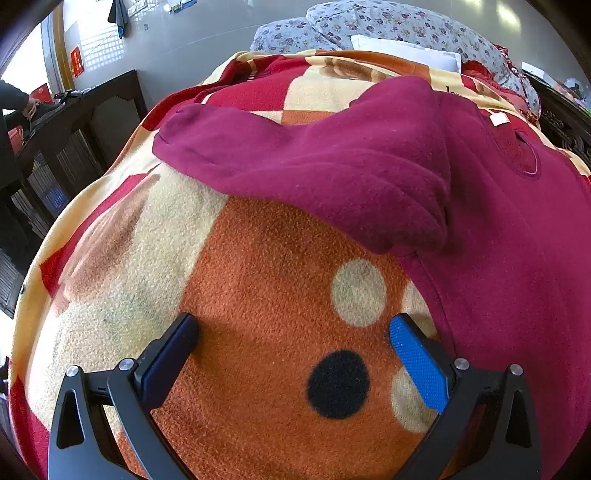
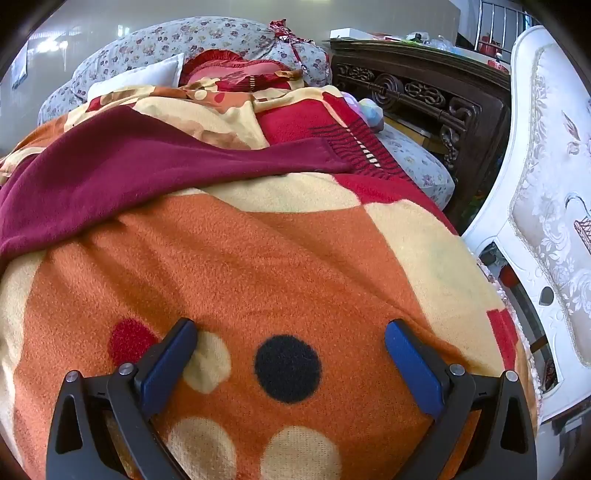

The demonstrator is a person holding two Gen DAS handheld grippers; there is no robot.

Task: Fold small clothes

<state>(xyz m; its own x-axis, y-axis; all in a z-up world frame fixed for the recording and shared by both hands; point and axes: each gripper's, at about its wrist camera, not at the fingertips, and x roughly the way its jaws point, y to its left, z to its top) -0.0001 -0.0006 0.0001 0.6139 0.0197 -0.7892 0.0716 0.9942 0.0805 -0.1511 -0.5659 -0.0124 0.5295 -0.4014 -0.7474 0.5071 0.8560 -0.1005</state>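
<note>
A maroon fleece top [image 1: 369, 158] lies spread on a patterned orange, cream and red blanket [image 1: 258, 258], one sleeve stretched to the left and a small white tag near its collar. My left gripper [image 1: 293, 328] hangs open over bare blanket just short of the top's lower edge, nothing between its blue pads. In the right wrist view the same maroon top [image 2: 129, 173] crosses the upper left, its other sleeve reaching right. My right gripper [image 2: 290, 330] is open above the blanket [image 2: 295, 258], well below the garment, holding nothing.
Floral pillows [image 1: 388, 26] and a white cushion [image 2: 140, 75] pile at the bed's far end. A dark carved wooden headboard [image 2: 417, 88] and a white upholstered chair [image 2: 546, 184] stand on the right. A dark wooden cabinet [image 1: 74, 140] and a person's sleeve [image 1: 13, 99] are at left.
</note>
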